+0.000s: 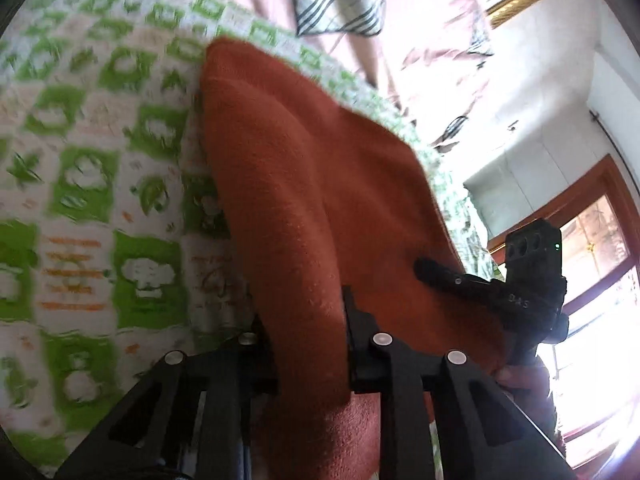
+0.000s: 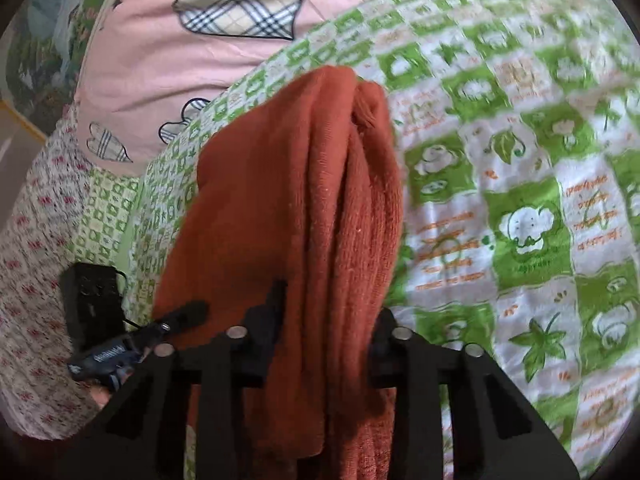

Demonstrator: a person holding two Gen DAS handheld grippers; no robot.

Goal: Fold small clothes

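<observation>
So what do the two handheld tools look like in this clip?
Both are matte black. The left tool and the right tool have angular fingers with triangular cut-outs and round silver fasteners. Seen from the other wrist, each carries a black box; the right one's shows a small green light and white lettering.

Fuzzy matt knit rust garment (image 1: pixel 304 184); smooth printed cotton green sheet (image 2: pixel 520 184); matt black plastic tools

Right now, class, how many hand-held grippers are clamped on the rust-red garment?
2. The left hand-held gripper pinches one bunched part of the garment; the right hand-held gripper pinches another. Each also shows in the other's view. None seems hidden.
</observation>
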